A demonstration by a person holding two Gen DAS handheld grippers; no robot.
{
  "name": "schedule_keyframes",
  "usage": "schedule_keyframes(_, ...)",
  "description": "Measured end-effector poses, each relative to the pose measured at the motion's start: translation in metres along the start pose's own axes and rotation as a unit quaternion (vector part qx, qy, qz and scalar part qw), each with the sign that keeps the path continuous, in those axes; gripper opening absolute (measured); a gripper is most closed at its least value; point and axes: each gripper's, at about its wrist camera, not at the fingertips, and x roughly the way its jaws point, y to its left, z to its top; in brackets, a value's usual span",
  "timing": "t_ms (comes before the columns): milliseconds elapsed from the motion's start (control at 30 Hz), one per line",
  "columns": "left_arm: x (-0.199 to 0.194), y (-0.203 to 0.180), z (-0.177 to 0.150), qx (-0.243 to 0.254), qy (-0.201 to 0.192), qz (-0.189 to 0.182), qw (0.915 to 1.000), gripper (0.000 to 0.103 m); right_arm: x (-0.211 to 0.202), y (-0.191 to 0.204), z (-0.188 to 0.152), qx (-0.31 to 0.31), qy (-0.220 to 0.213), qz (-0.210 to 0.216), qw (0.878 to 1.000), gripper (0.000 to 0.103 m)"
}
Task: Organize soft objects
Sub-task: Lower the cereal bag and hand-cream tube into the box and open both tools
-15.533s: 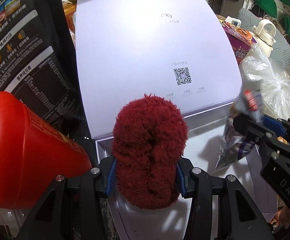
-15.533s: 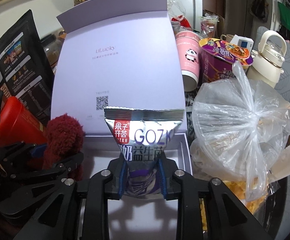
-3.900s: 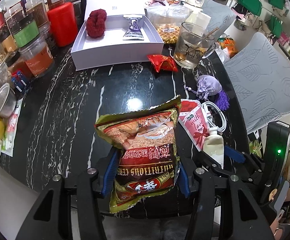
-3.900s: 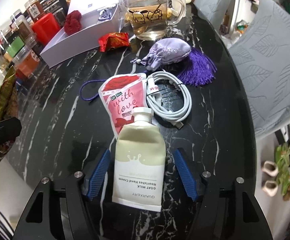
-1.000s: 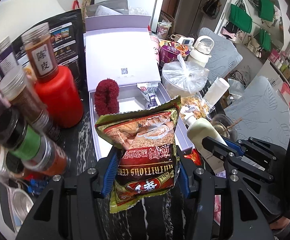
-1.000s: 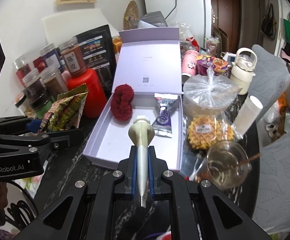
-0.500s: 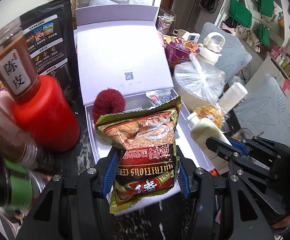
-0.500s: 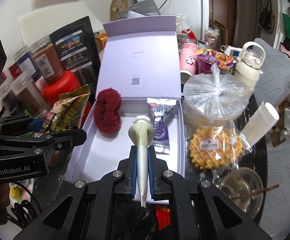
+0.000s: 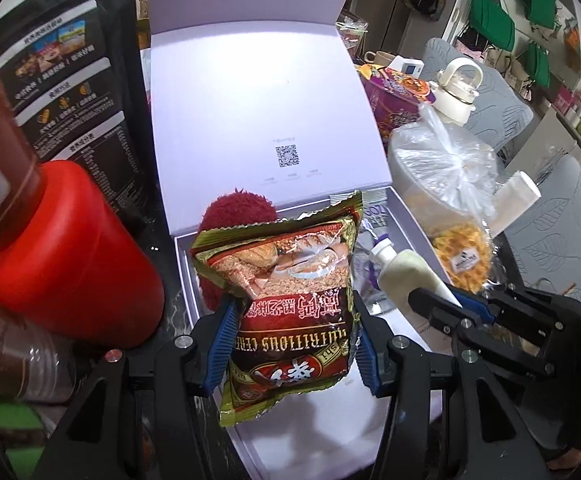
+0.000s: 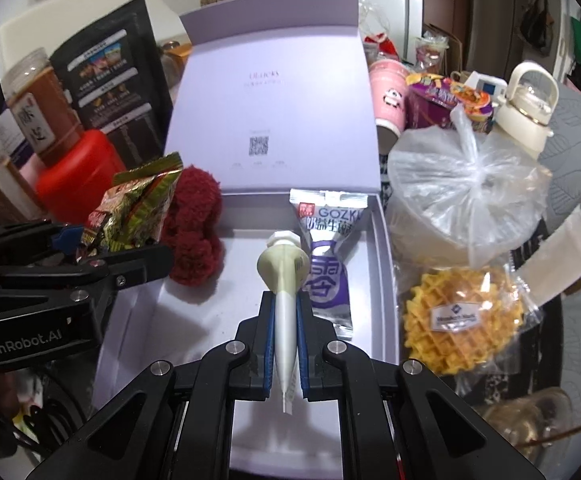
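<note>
Low centre of its own view, the left claw is clenched on a cereal packet. The right claw pinches a cream pouch edge-on. Behind them, mid-frame, the open lilac box contains a red plush and a silver sachet.

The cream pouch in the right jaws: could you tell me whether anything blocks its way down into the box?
Nothing visible does. The cream pouch hangs over bare box floor, between the red pompom and the silver sachet.
</note>
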Motion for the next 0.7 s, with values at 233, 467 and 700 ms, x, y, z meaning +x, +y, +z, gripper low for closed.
schedule_keyframes(233, 0.023, 0.008, 0.005, -0.001, 0.001, 0.0, 1.0, 0.052, 0.021, -0.004, 0.002, 0.005, 0.006, -0.005, 1.0, 0.01)
schedule_keyframes(467, 0.04, 0.01, 0.005, -0.007, 0.017, 0.002, 0.9998, 0.052, 0.042, -0.006, 0.003, 0.0, 0.022, -0.002, 1.0, 0.01)
schedule_keyframes(700, 0.048, 0.007, 0.004, -0.01, 0.04, 0.016, 0.999, 0.052, 0.046, -0.002, 0.006, -0.009, 0.032, -0.016, 0.999, 0.024)
